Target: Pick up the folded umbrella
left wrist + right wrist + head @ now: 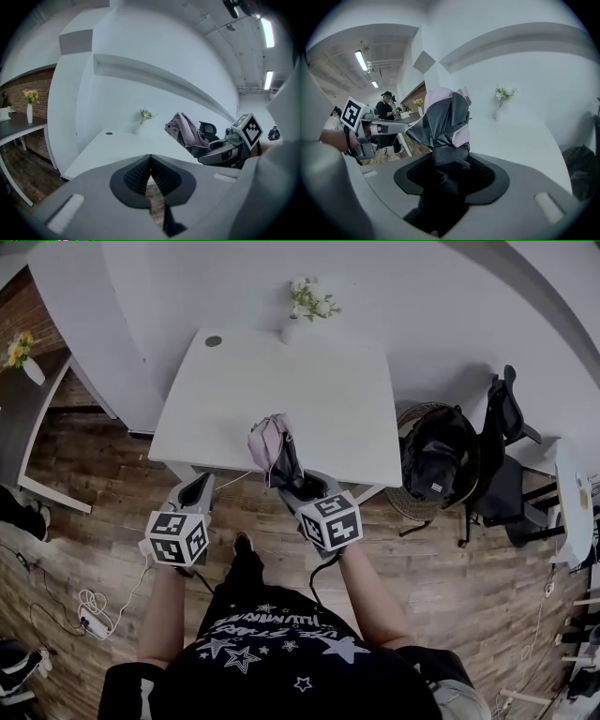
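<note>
The folded umbrella, pink outside with a dark inner side, is held up over the front edge of the white table. My right gripper is shut on its lower end. In the right gripper view the umbrella stands upright out of the jaws of the right gripper. My left gripper hangs to the left, just off the table's front edge, apart from the umbrella. Its pads meet at the tips with nothing between them. From the left gripper view the umbrella shows at the right.
A white vase with flowers stands at the table's far edge. A black bag in a round basket and an office chair sit to the right. A darker side table is at the left, and cables lie on the wooden floor.
</note>
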